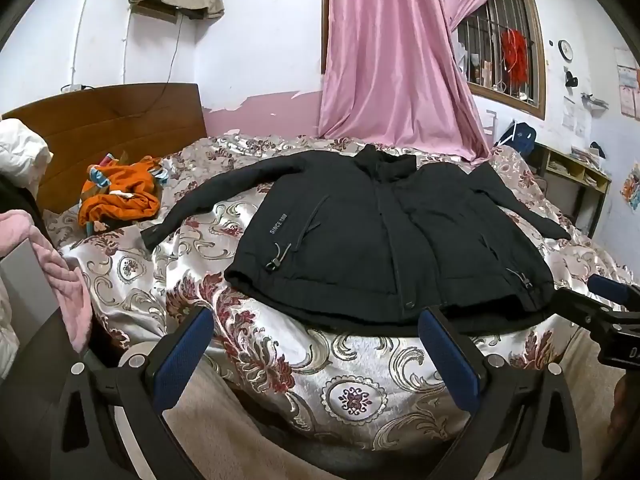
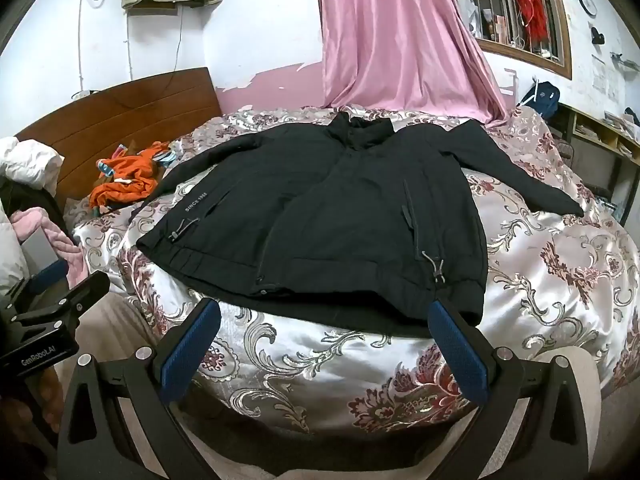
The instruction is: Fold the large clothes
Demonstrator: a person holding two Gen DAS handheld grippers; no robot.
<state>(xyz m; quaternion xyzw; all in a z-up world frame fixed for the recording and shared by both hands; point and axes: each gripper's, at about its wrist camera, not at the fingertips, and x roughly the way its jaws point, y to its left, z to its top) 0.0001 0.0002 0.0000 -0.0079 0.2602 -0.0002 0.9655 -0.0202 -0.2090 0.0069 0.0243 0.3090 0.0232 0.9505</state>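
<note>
A black jacket [image 1: 384, 232] lies flat and face up on the bed, zipped, both sleeves spread out to the sides, collar toward the far wall. It also shows in the right wrist view [image 2: 320, 216]. My left gripper [image 1: 316, 320] is open and empty, just short of the jacket's hem near its middle. My right gripper [image 2: 324, 312] is open and empty, at the hem, its right fingertip [image 2: 440, 312] touching or just over the hem's right corner. The right gripper also shows at the edge of the left wrist view [image 1: 608, 296].
The bed has a floral satin cover [image 1: 344, 384]. An orange garment [image 1: 120, 196] lies crumpled at the left near the wooden headboard [image 1: 120, 120]. A pink curtain [image 1: 392, 60] hangs behind the bed. Pink and white bedding [image 1: 60, 280] sits at the left. Shelves [image 1: 576, 172] stand at the right.
</note>
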